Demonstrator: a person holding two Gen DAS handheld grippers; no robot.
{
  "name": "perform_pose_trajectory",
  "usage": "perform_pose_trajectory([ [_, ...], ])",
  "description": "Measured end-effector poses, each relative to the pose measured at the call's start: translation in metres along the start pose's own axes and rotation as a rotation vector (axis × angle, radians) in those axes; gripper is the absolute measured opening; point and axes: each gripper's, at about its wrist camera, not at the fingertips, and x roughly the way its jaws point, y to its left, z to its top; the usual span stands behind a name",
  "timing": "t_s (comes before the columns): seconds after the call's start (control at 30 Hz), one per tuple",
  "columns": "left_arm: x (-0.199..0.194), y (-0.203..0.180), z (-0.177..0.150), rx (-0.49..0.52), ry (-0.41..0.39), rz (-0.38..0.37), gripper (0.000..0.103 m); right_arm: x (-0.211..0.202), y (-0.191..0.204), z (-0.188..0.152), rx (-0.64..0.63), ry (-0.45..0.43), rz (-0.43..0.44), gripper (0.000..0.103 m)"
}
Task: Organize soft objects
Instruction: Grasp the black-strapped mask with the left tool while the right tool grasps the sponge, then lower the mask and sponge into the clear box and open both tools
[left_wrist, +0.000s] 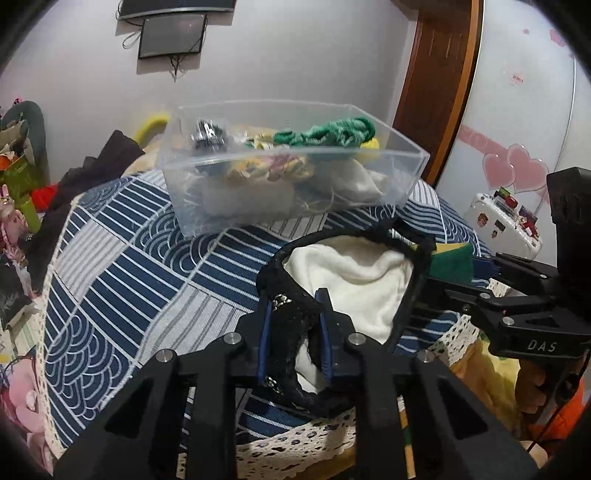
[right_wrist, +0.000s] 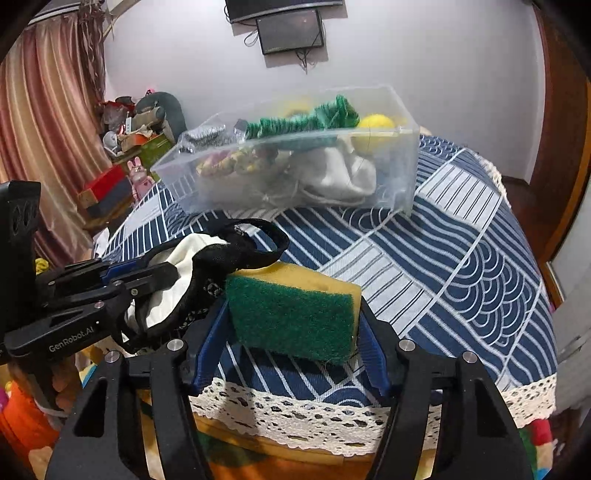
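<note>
We see a worktop (left_wrist: 122, 258) under a blue-and-white patterned cloth filling the middle of both views. On it, in the upper centre of each frame, stands a clear plastic box (left_wrist: 288, 206) holding green cord (left_wrist: 328, 134), a pale cloth and other soft bits. Nearer us, in the lower centre of the left view, lies a white cloth (left_wrist: 354, 280) ringed by a black strap (left_wrist: 291, 332). Our left gripper (left_wrist: 293, 332) reaches forward and level from the bottom edge, its fingers (left_wrist: 327, 332) pinching that black strap. Our right gripper (right_wrist: 293, 332) enters the left view from the right edge; in its own view it points forward, fingers (right_wrist: 212, 339) pressed on either side of a yellow-and-green sponge (right_wrist: 295, 314) held just above the cloth's near edge, touching the strap.
</note>
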Motion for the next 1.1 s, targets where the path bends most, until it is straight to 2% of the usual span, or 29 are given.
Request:
perform_pose_trajectory([
  [0.2,-0.014,0.003,0.011,-0.001,-0.049,0.010,0.019,-0.009,0.003,0.014,0.003,-0.055,-0.015,0.061],
  [0.67,-0.056,0.013,0.062,-0.004,-0.250,0.062,0.018,-0.031,-0.016,0.041,0.038,-0.163,-0.072,0.061],
  [1.1,-0.056,0.010,0.107,-0.002,-0.371,0.086,0.019,-0.028,-0.017,0.080,0.038,-0.243,-0.076,0.061],
])
